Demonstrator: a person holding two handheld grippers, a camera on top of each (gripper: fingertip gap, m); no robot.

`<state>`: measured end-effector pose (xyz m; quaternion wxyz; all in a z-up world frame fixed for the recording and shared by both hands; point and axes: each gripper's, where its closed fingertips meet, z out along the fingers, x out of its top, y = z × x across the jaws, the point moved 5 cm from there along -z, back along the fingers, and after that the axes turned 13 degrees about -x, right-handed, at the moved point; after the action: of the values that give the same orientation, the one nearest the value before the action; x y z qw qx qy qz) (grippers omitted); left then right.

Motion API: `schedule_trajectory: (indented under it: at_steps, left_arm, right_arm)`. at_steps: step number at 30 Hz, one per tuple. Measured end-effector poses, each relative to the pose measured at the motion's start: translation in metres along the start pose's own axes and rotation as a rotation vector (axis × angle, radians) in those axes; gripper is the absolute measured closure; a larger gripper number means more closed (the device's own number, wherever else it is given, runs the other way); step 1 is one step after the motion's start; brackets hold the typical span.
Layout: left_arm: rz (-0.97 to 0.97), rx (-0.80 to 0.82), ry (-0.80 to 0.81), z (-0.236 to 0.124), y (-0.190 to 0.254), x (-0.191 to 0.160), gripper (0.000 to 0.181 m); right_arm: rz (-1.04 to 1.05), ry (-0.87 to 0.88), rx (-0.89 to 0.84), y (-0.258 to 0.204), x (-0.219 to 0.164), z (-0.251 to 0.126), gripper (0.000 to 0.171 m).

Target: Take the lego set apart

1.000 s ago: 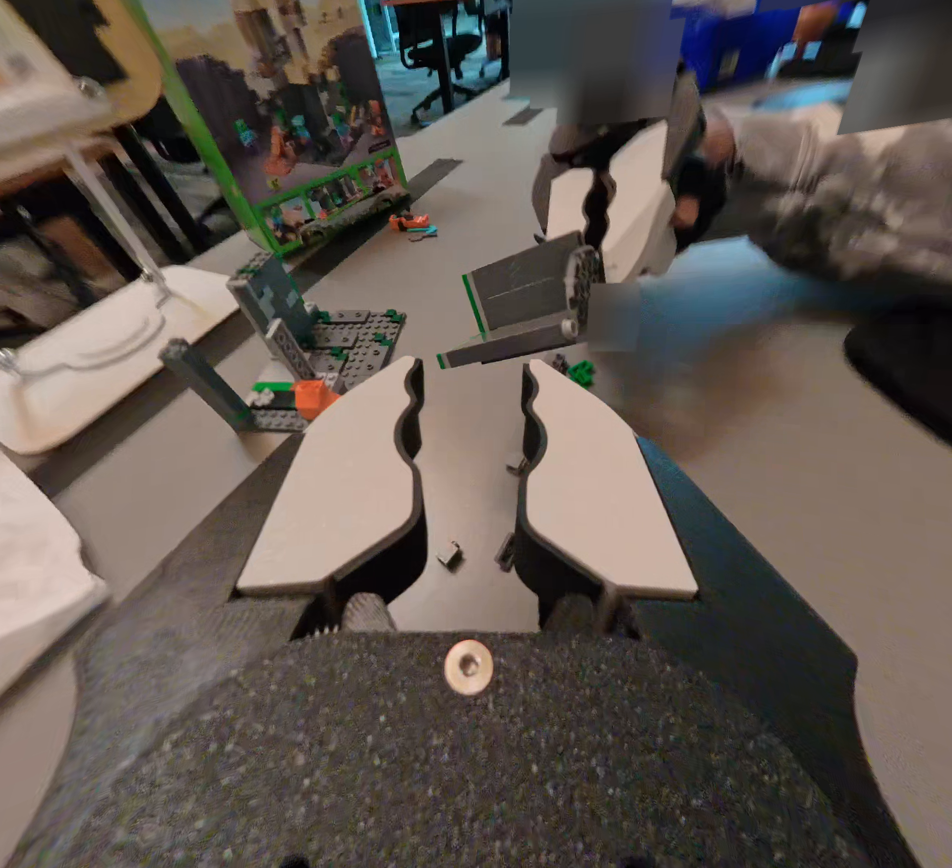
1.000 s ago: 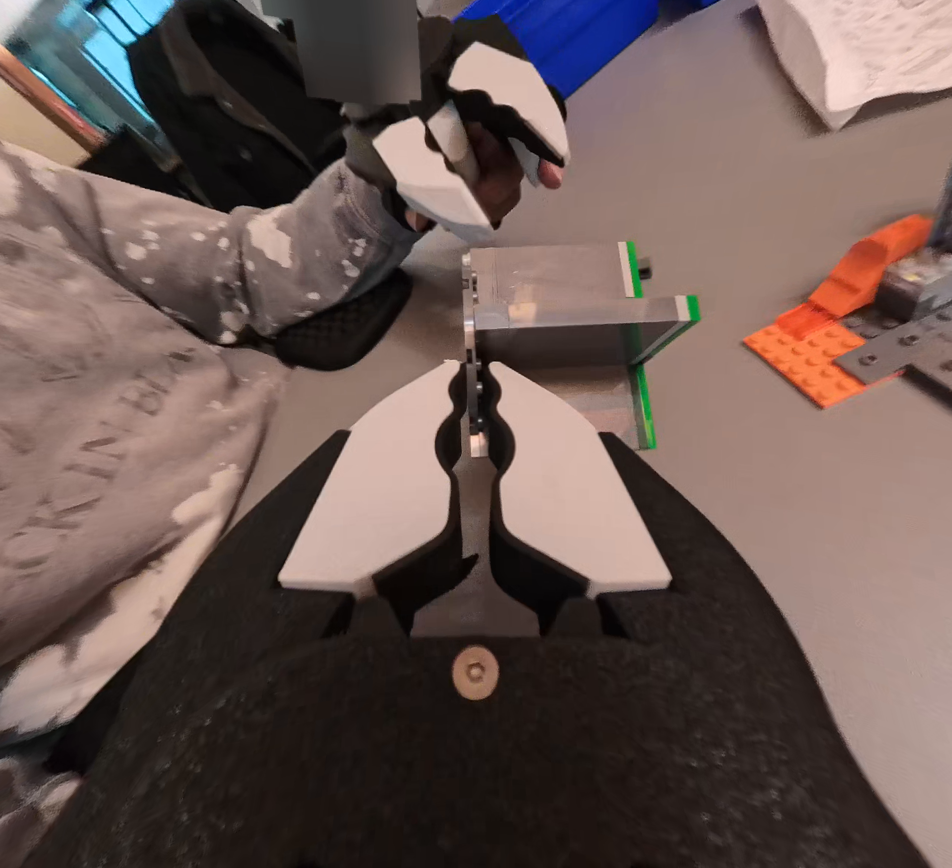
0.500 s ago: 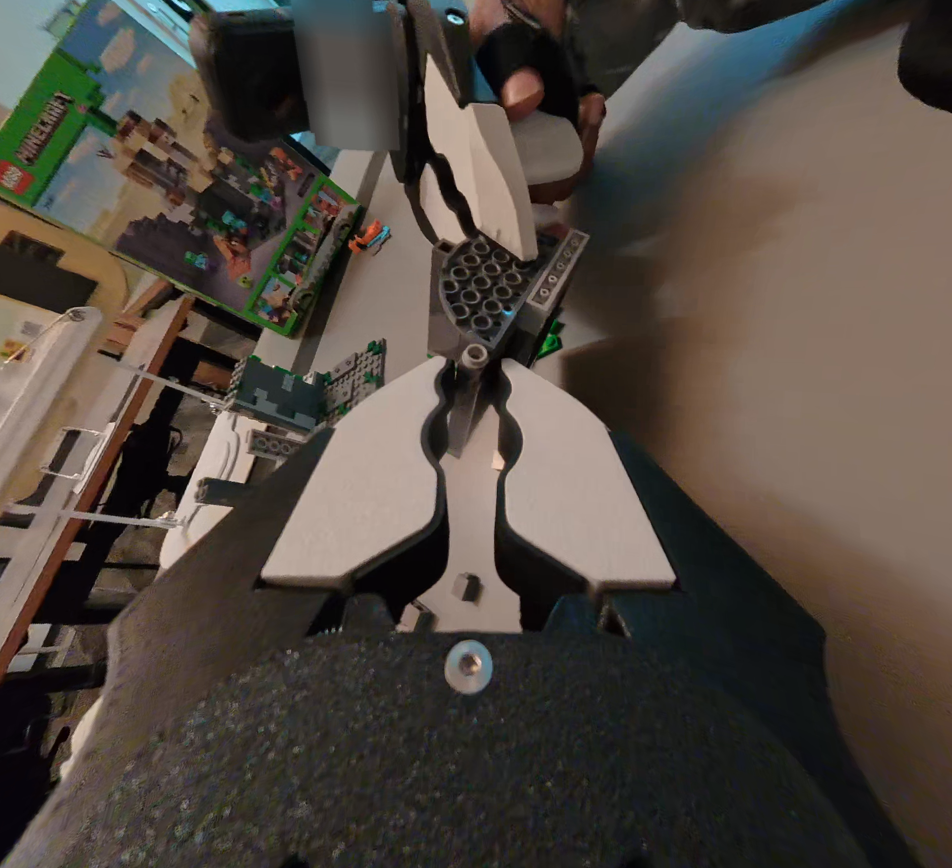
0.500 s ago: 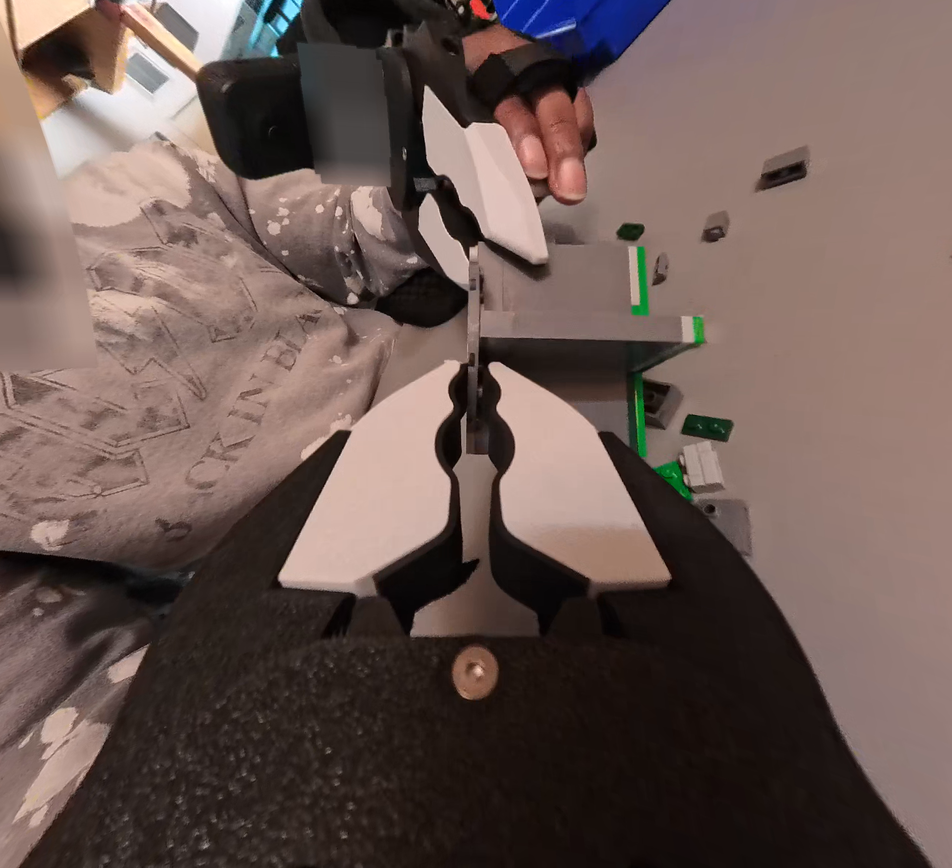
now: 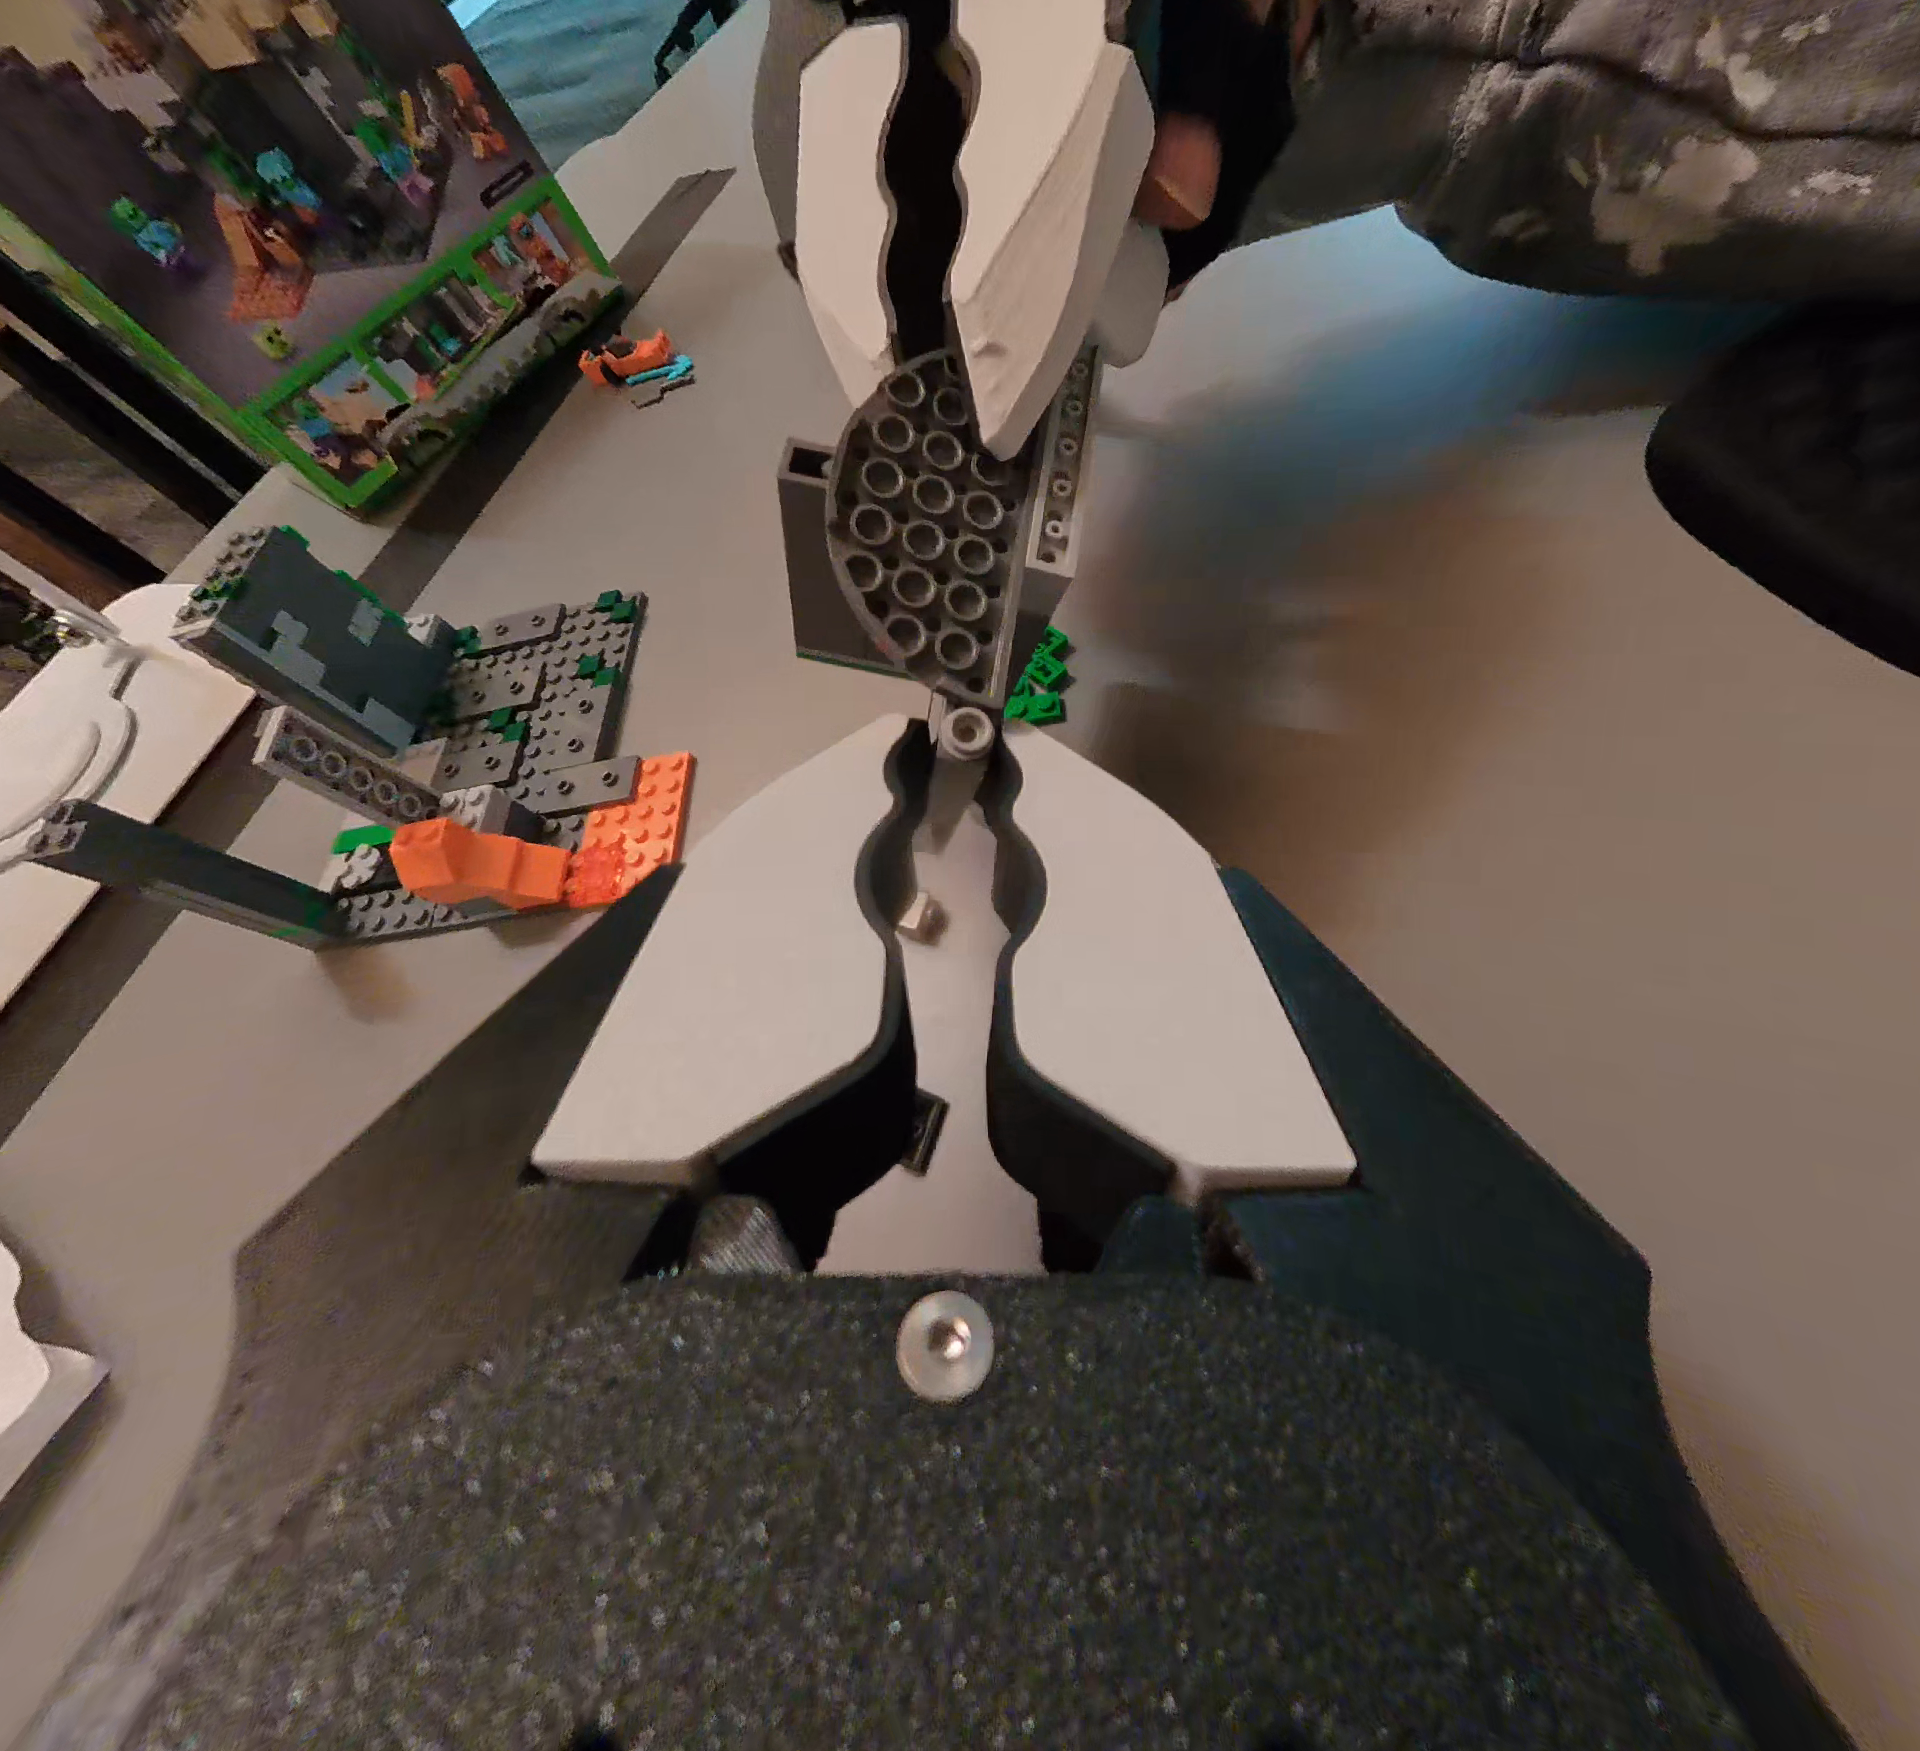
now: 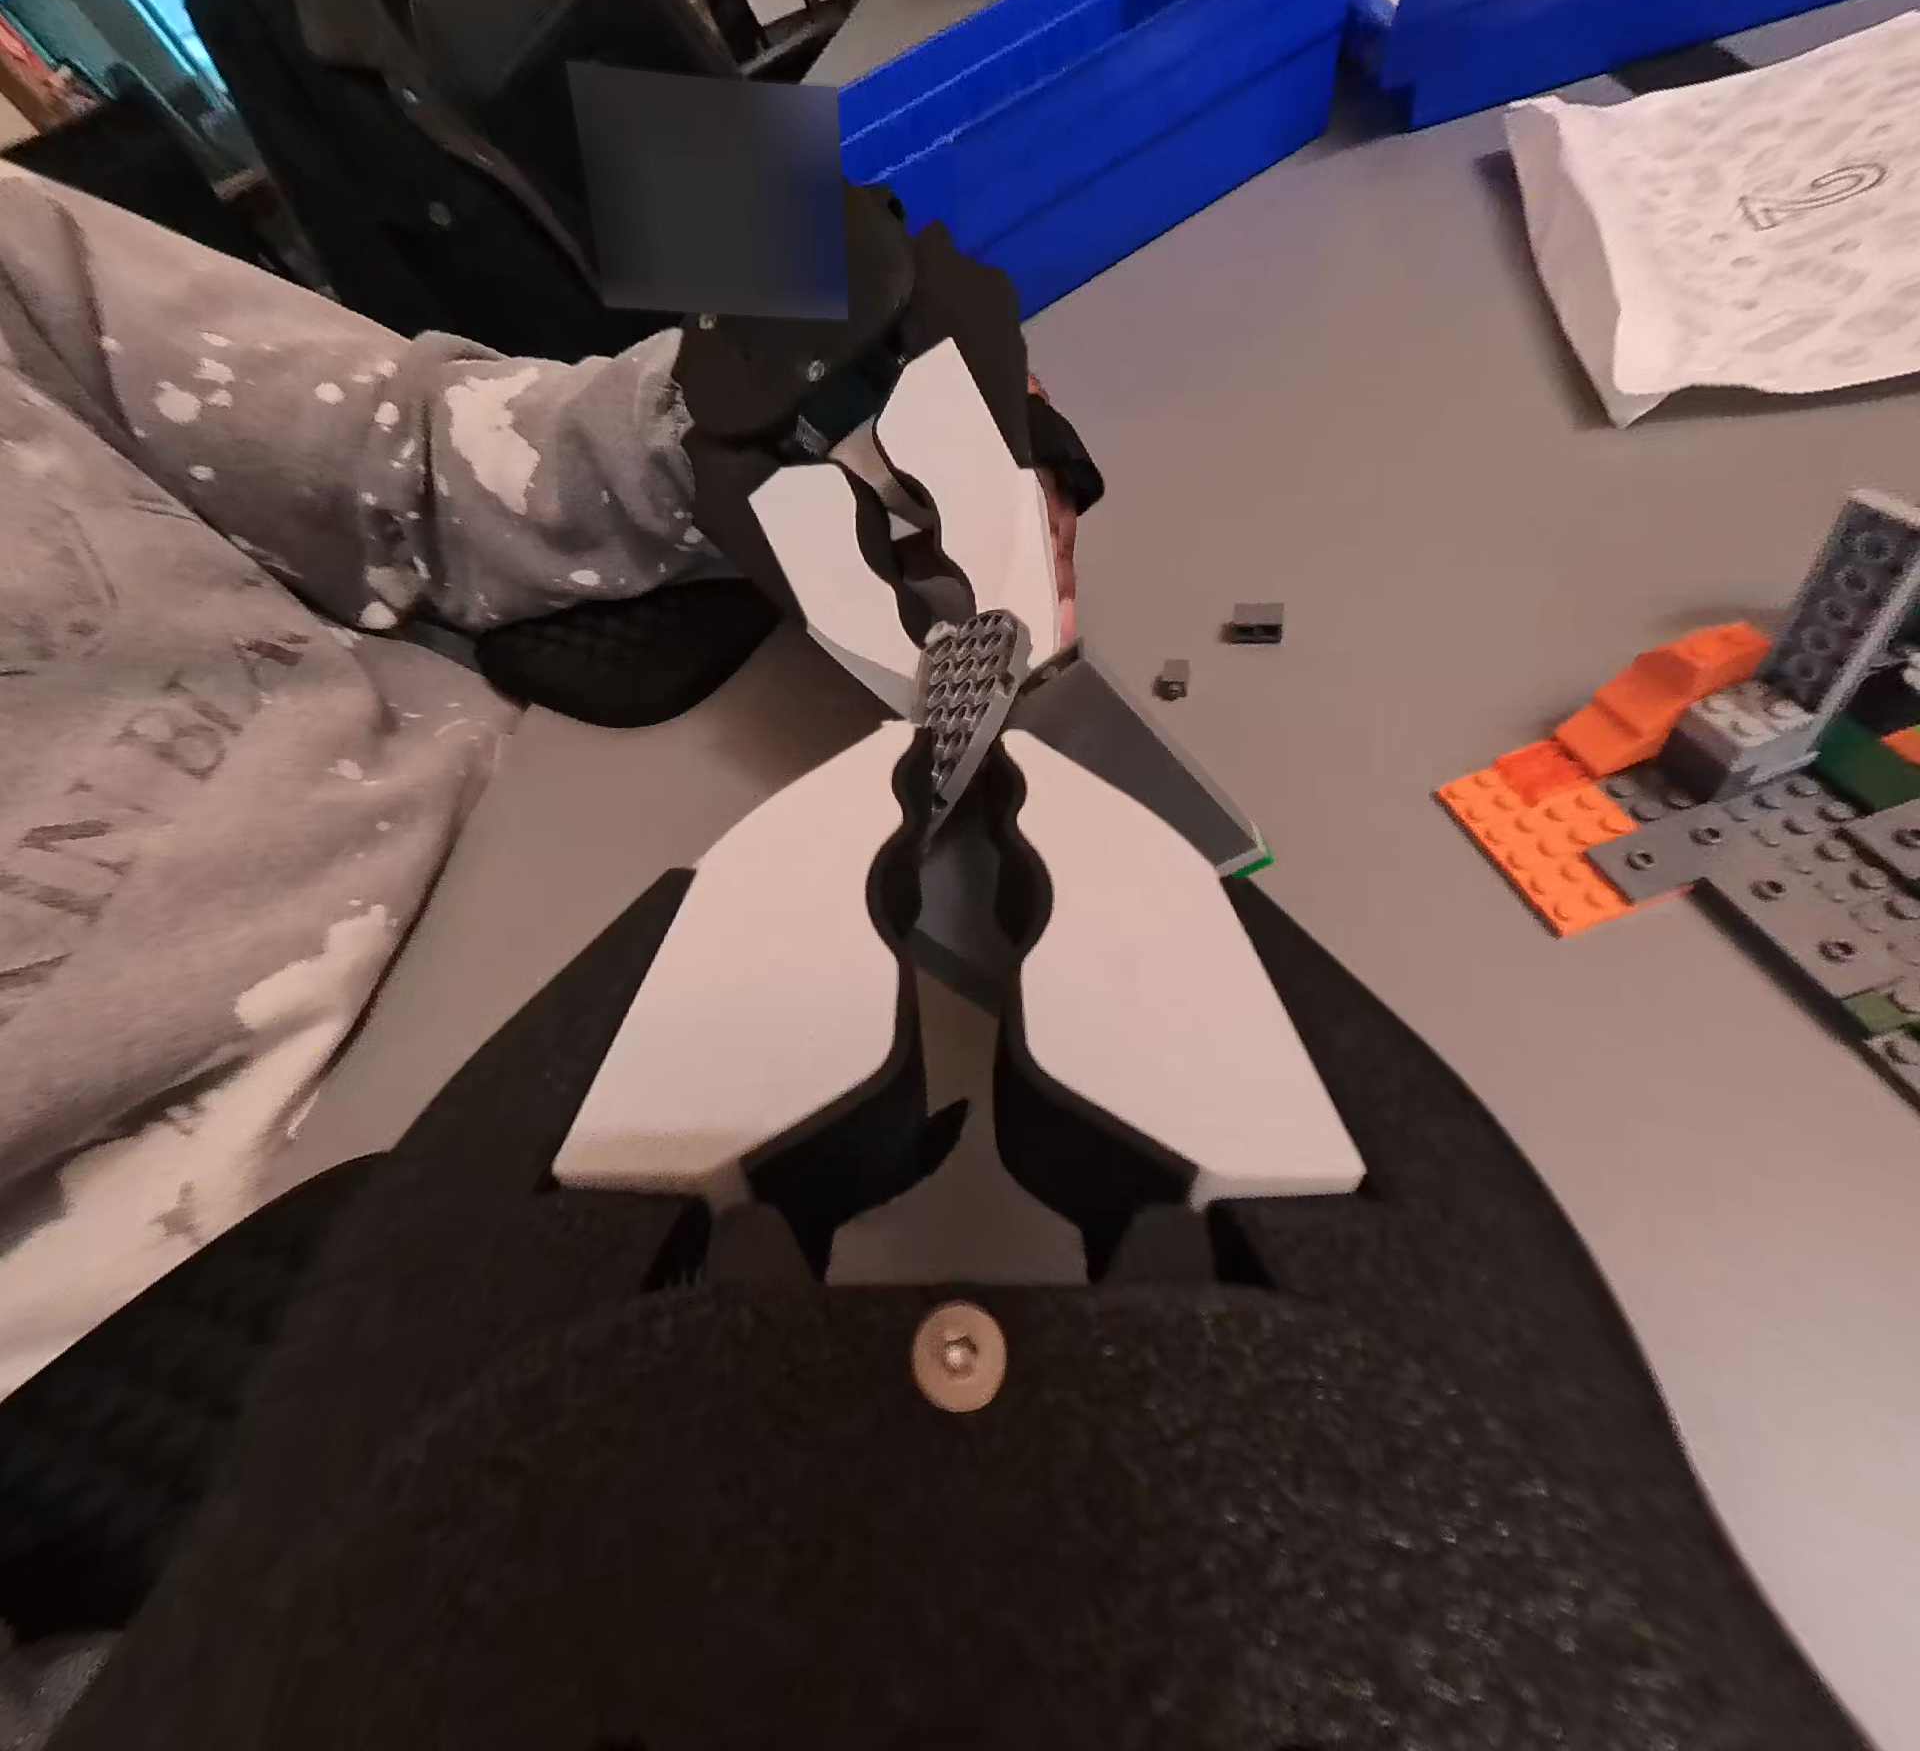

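Observation:
A small grey lego assembly is held in the air between both grippers. It is a rounded grey plate (image 5: 920,538) with its tubed underside showing, joined to a dark grey panel (image 6: 1138,766) with a green edge. My left gripper (image 5: 951,756) is shut on the assembly's near lower edge. My right gripper (image 6: 956,756) is shut on the rounded plate (image 6: 961,693). The right gripper (image 5: 935,366) also shows at the top of the left wrist view, and the left gripper (image 6: 951,605) shows beyond the plate in the right wrist view. The rest of the lego set (image 5: 520,714) lies on the table.
The set's grey and orange plates (image 6: 1714,828) lie right of my right gripper. A lego box (image 5: 291,174) stands at the back left. Blue bins (image 6: 1143,70) and a white paper bag (image 6: 1745,226) are farther back. Loose small pieces (image 6: 1257,623) and green bits (image 5: 1044,678) lie on the table. Some 5 cm of space lies between my two pairs of fingers.
One second ago my left gripper was open and apart from the assembly; it has since shut on it. Since half a second ago the assembly has turned, its panel now slanting down to the right.

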<state>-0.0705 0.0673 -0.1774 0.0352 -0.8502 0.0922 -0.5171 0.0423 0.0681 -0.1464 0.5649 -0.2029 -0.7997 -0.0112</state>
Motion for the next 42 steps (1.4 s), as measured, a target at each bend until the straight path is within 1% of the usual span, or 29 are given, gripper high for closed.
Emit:
schedule_trajectory:
  at_steps: [1,2,3,4,5,6,7,9,12,15,17,19,22,24,26,29,32,35,37,39,42]
  left_arm:
    - [-0.005,-0.004,-0.01,0.0,0.0,0.0,0.171]
    - [-0.031,-0.02,-0.096,0.004,0.001,-0.009,0.172]
    - [-0.024,-0.007,-0.123,0.008,0.0,-0.014,0.172]
    - [0.011,0.014,-0.077,0.007,0.001,-0.011,0.172]
    - [0.049,0.053,-0.006,0.001,0.0,0.003,0.172]
    - [0.067,0.088,0.045,-0.007,-0.002,0.017,0.172]
    - [0.065,0.1,0.054,-0.013,-0.005,0.024,0.173]
    - [0.066,0.123,0.05,-0.017,-0.009,0.023,0.173]
    - [0.065,0.143,0.017,-0.017,-0.009,0.012,0.173]
    - [0.038,0.214,0.014,-0.022,-0.02,0.008,0.173]
    - [0.001,0.268,0.005,-0.026,-0.03,0.0,0.173]
    - [-0.037,0.305,-0.008,-0.031,-0.038,-0.008,0.173]
    - [-0.084,0.345,0.007,-0.038,-0.046,-0.013,0.173]
    - [-0.102,0.39,0.001,-0.044,-0.051,-0.015,0.173]
    - [-0.11,0.399,0.012,-0.047,-0.053,-0.015,0.173]
    - [-0.125,0.4,0.02,-0.049,-0.054,-0.017,0.173]
    - [-0.122,0.394,0.016,-0.048,-0.054,-0.018,0.173]
    - [-0.108,0.383,0.019,-0.048,-0.052,-0.016,0.173]
    - [-0.097,0.372,0.027,-0.048,-0.051,-0.015,0.173]
    - [-0.089,0.361,0.03,-0.047,-0.049,-0.014,0.173]
    - [-0.074,0.341,0.025,-0.043,-0.047,-0.013,0.173]
  right_arm:
    - [-0.001,0.025,0.003,-0.001,0.003,-0.001,0.162]
    - [0.0,0.093,0.016,-0.003,0.011,-0.005,0.167]
    - [-0.011,0.141,0.01,-0.004,0.02,-0.012,0.167]
    - [-0.044,0.113,-0.034,-0.004,0.022,-0.015,0.167]
    - [-0.099,0.041,-0.087,-0.006,0.019,-0.014,0.167]
    - [-0.128,0.024,-0.102,-0.011,0.02,-0.013,0.167]
    - [-0.128,0.048,-0.094,-0.015,0.023,-0.014,0.166]
    - [-0.127,0.068,-0.095,-0.017,0.026,-0.015,0.166]
    - [-0.07,0.182,-0.094,-0.009,0.035,-0.023,0.167]
    - [-0.026,0.213,-0.198,0.009,0.032,-0.033,0.166]
    - [-0.042,0.142,-0.32,0.022,0.022,-0.036,0.167]
    - [-0.08,0.024,-0.422,0.031,0.008,-0.033,0.167]
    - [-0.159,-0.137,-0.493,0.036,-0.009,-0.02,0.167]
    - [-0.231,-0.215,-0.516,0.035,-0.016,-0.011,0.167]
    - [-0.308,-0.286,-0.535,0.033,-0.022,-0.001,0.166]
    - [-0.421,-0.396,-0.543,0.028,-0.034,0.017,0.159]
    - [-0.431,-0.481,-0.479,0.021,-0.047,0.031,0.156]
    - [-0.331,-0.447,-0.378,0.013,-0.047,0.032,0.151]
    - [-0.27,-0.369,-0.353,0.012,-0.038,0.026,0.149]
    - [-0.234,-0.265,-0.384,0.016,-0.024,0.017,0.149]
    - [-0.227,-0.151,-0.482,0.025,-0.008,0.005,0.146]
